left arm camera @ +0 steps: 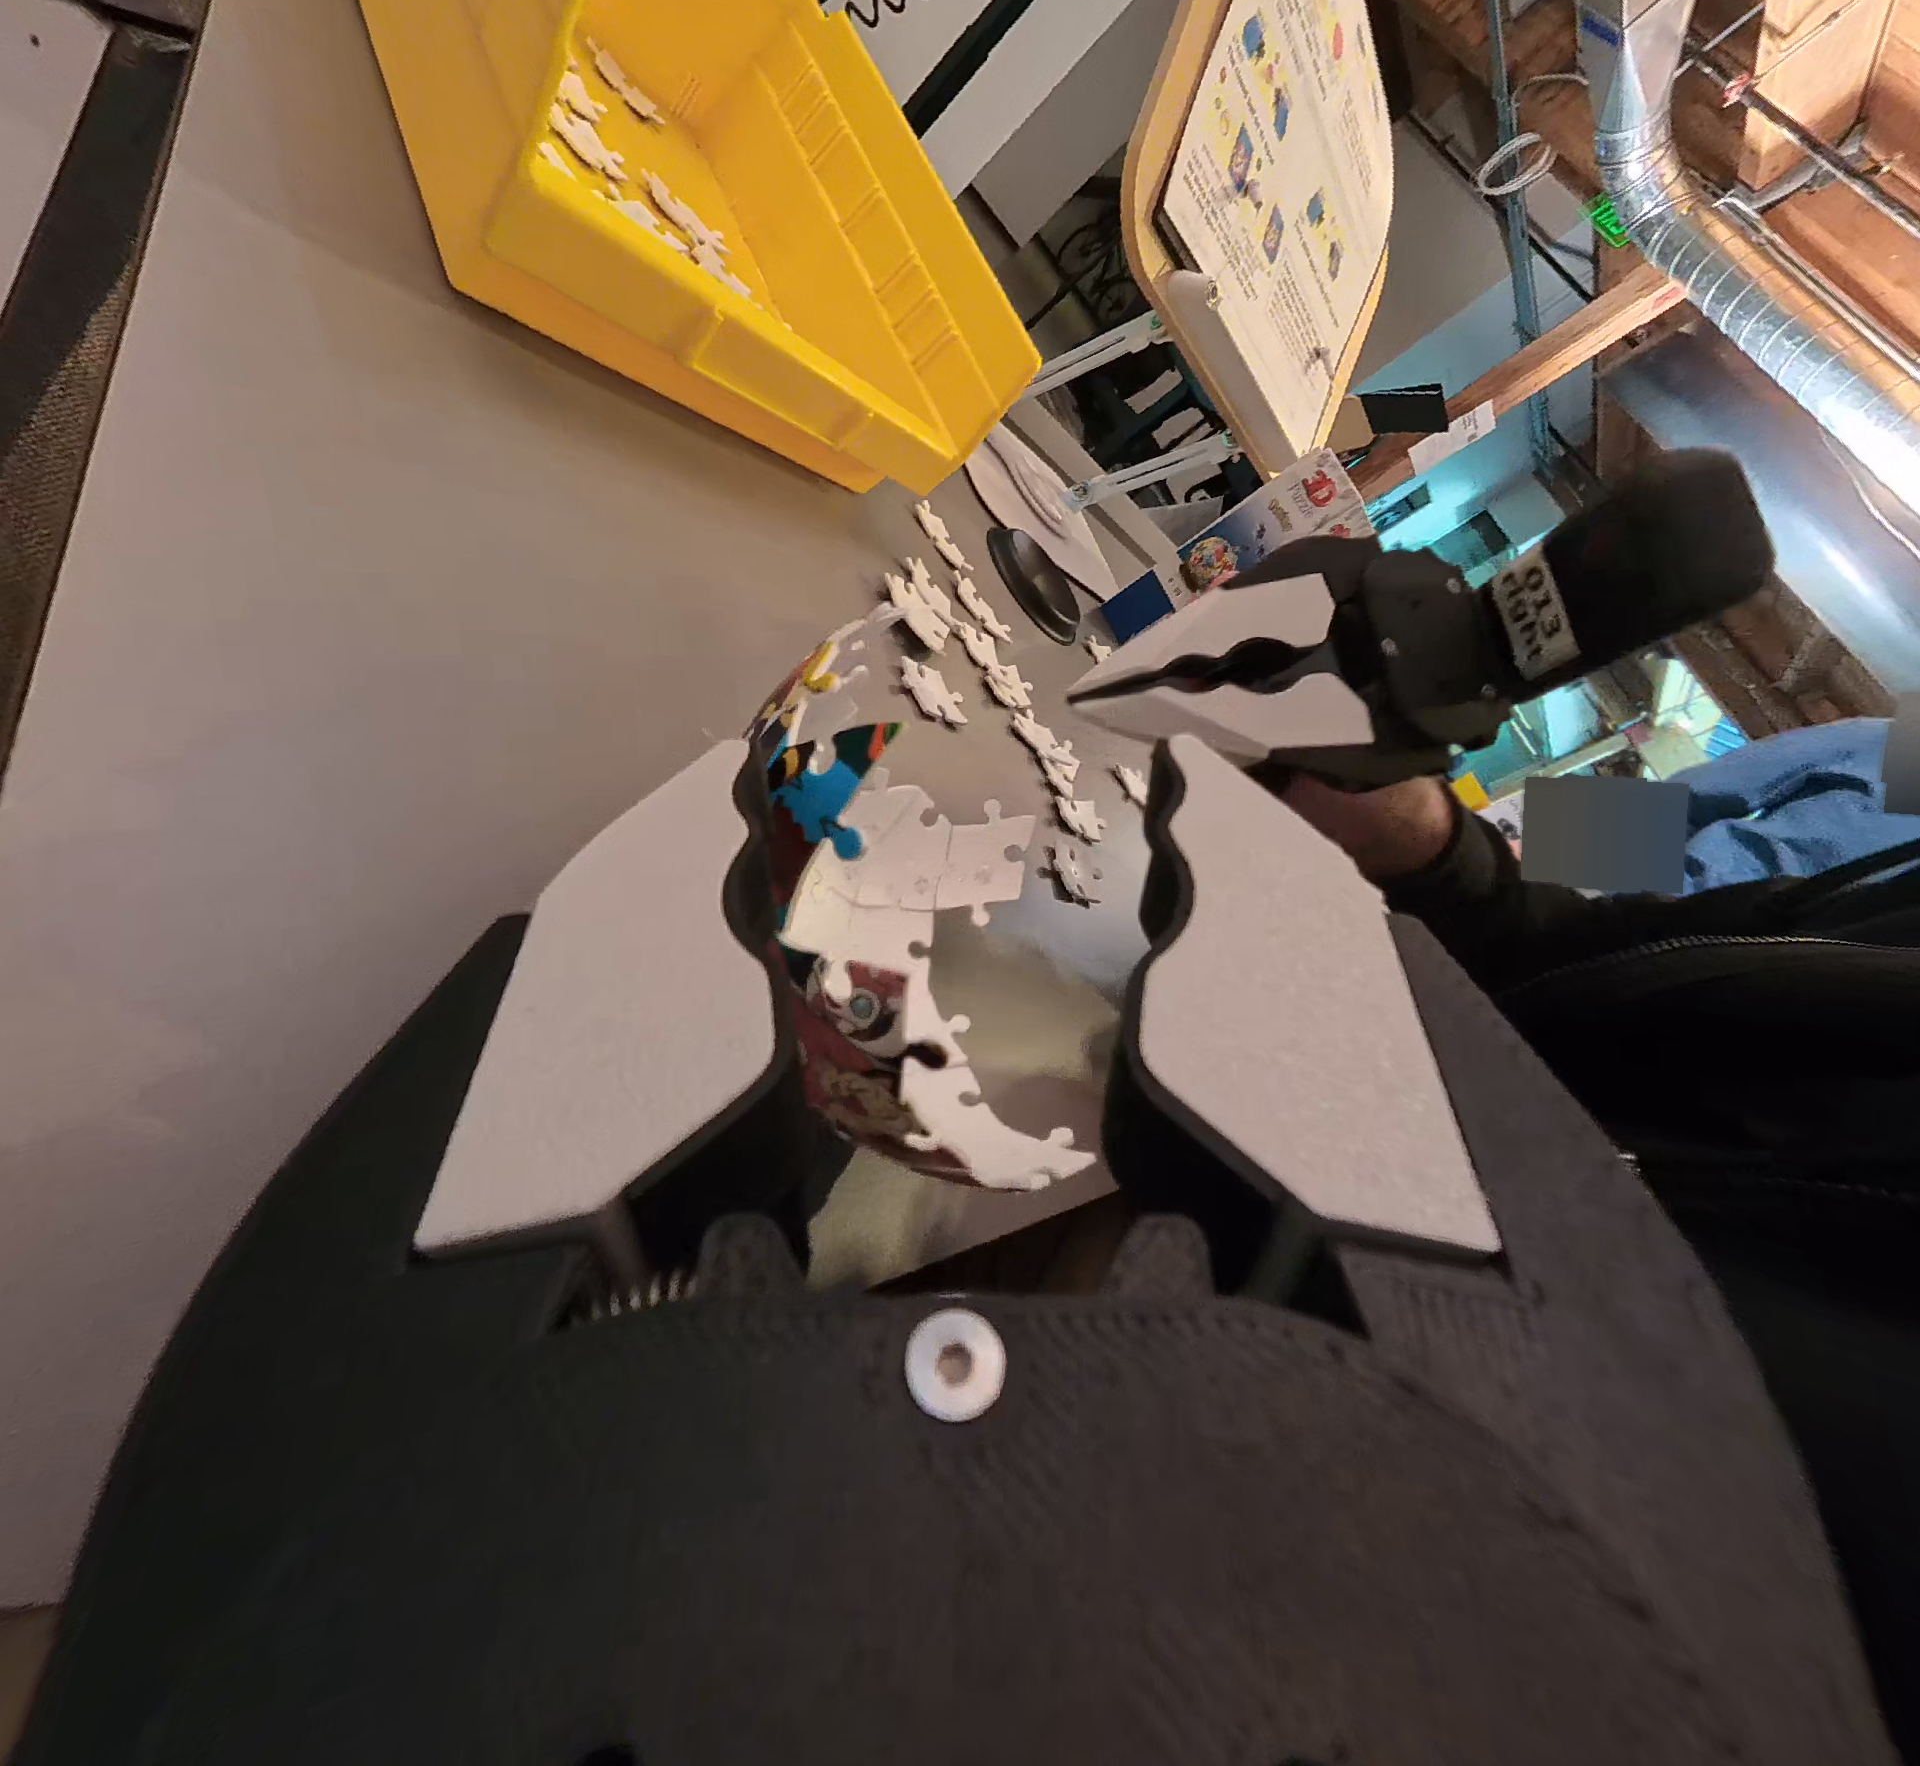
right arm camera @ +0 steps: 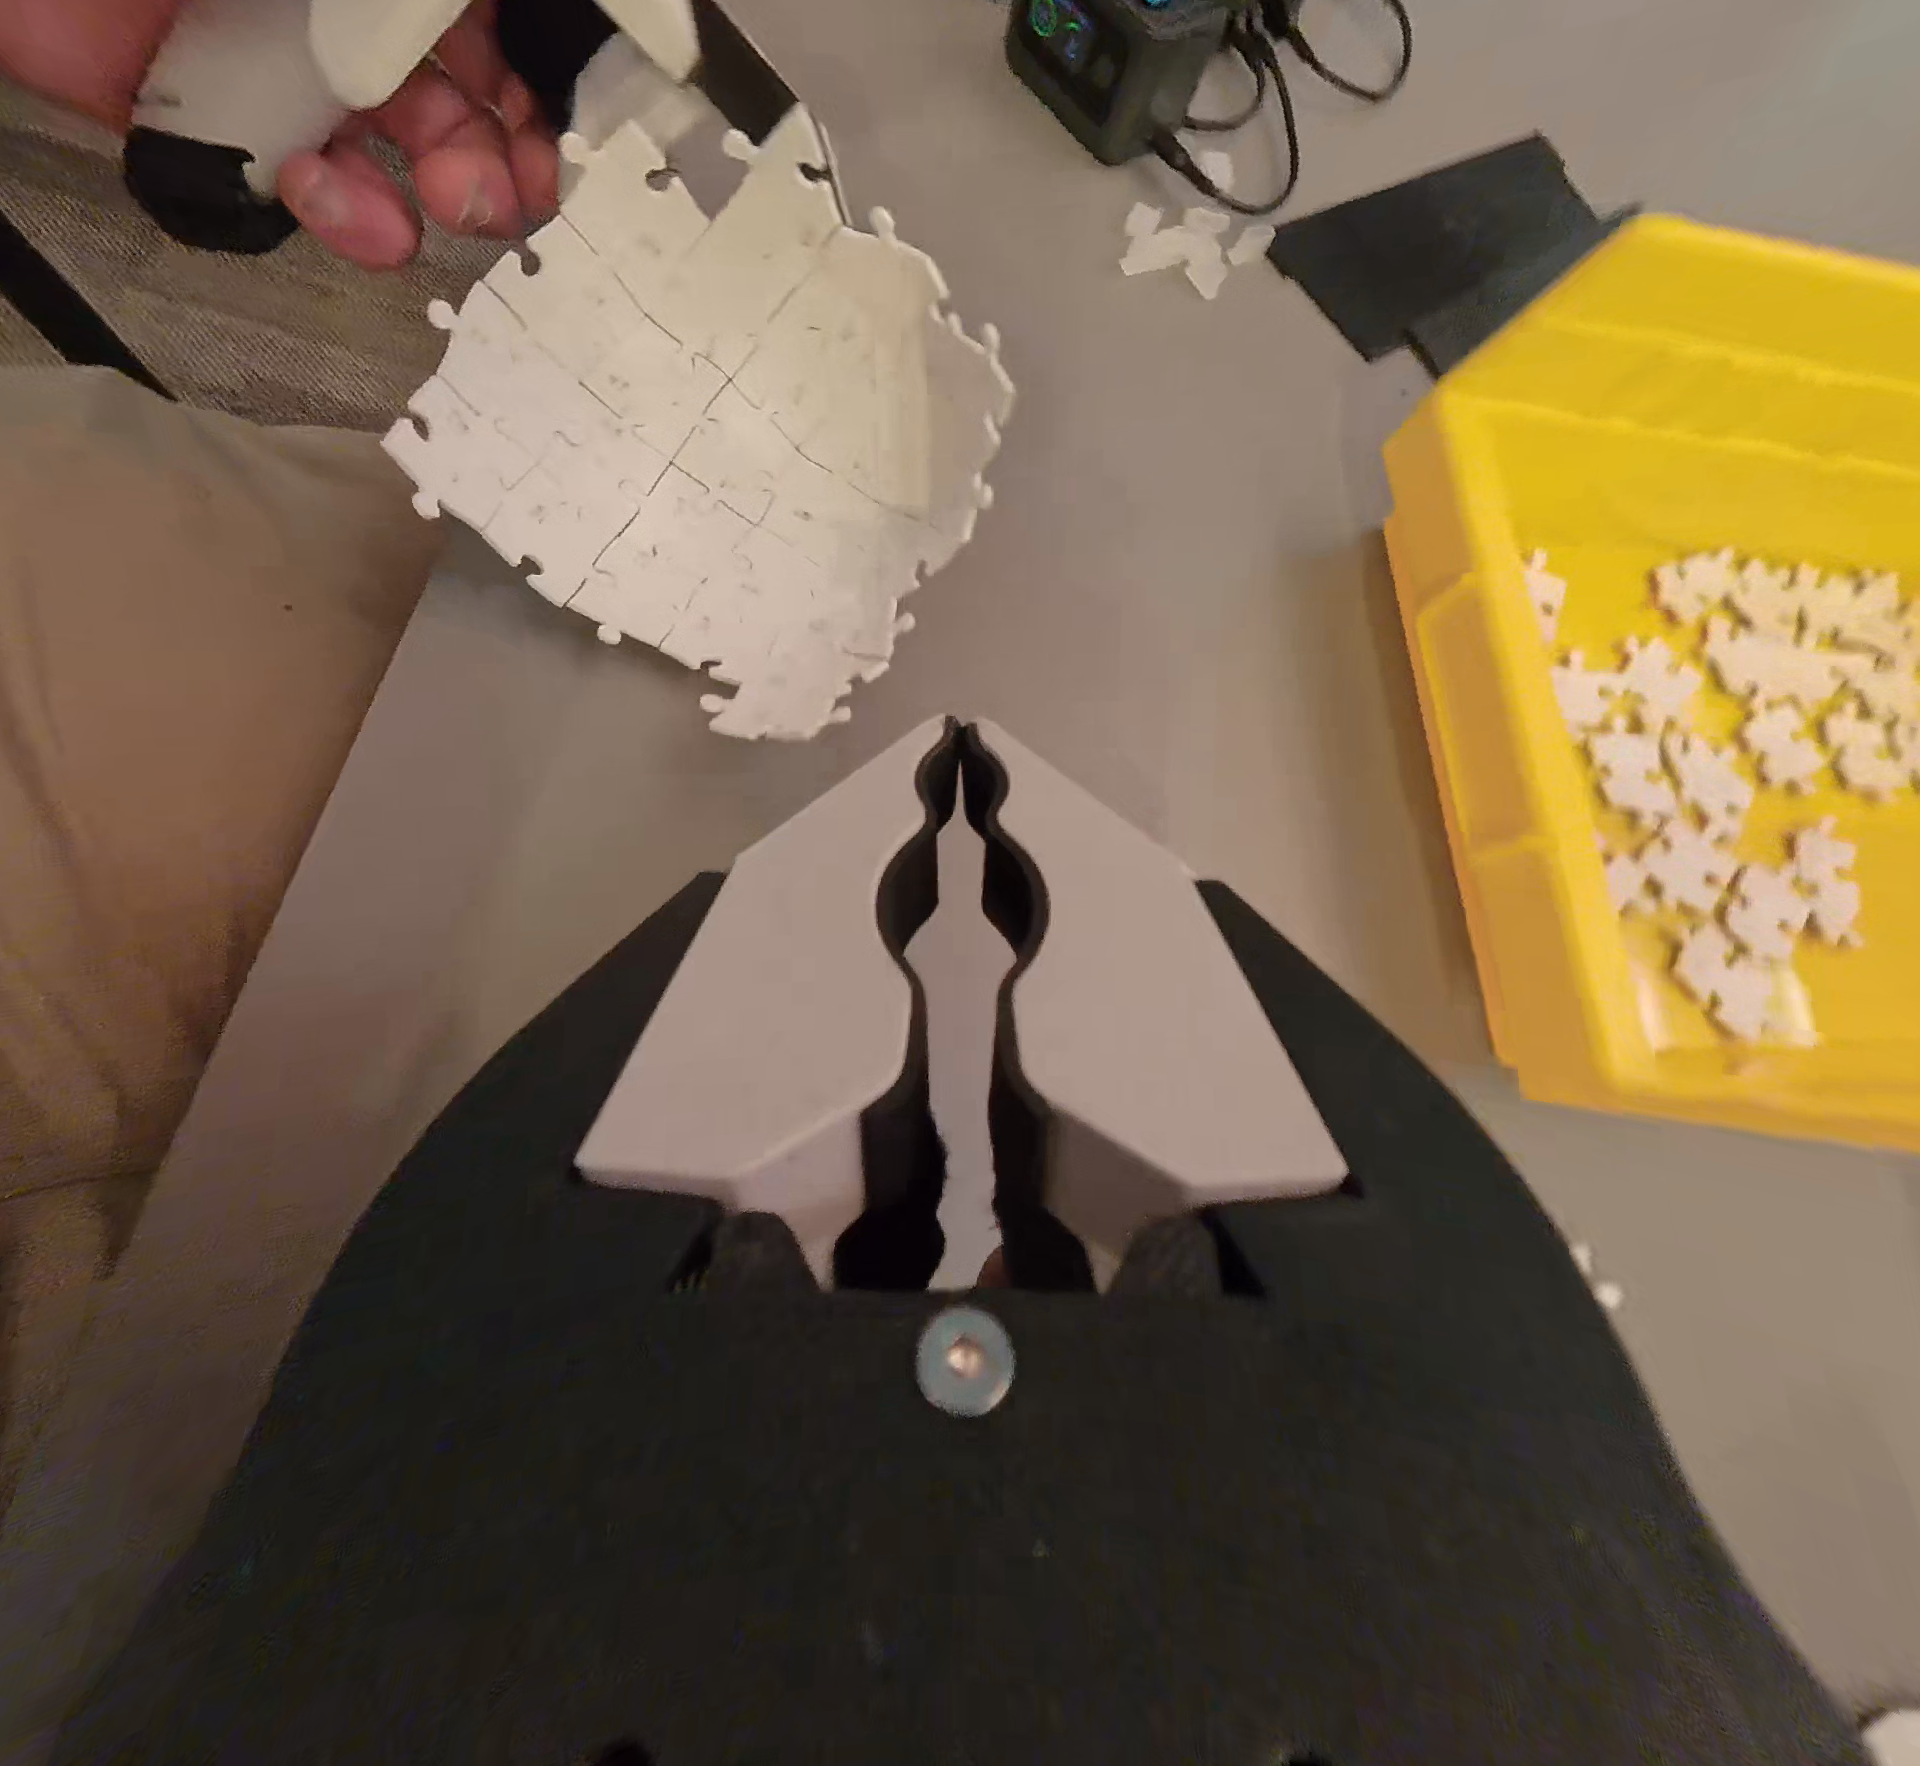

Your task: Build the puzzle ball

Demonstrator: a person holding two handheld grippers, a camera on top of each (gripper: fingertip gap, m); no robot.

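Note:
The partly built puzzle ball [left arm camera: 862, 885] is a curved shell, printed outside and white inside. It sits between the fingers of my left gripper [left arm camera: 948, 748], its printed side against the left finger. The jaws stand wide apart around it. In the right wrist view the shell [right arm camera: 707, 428] hangs tilted from the left gripper [right arm camera: 727, 106] over the table's left edge. My right gripper [right arm camera: 956, 727] is shut at the tips with nothing seen in them, just below the shell. It also shows in the left wrist view [left arm camera: 1081, 698]. Loose white pieces [left arm camera: 987, 646] lie on the table.
A yellow bin [right arm camera: 1475, 781] with several white pieces [right arm camera: 1745, 781] stands to the right; it also shows in the left wrist view [left arm camera: 883, 262]. Black chargers with cables [right arm camera: 1091, 33] sit at the back. An instruction sheet [left arm camera: 1278, 158] and the puzzle box [left arm camera: 1247, 542] stand beyond the table. Spacing between my two grippers at the tips: around 12 centimetres.

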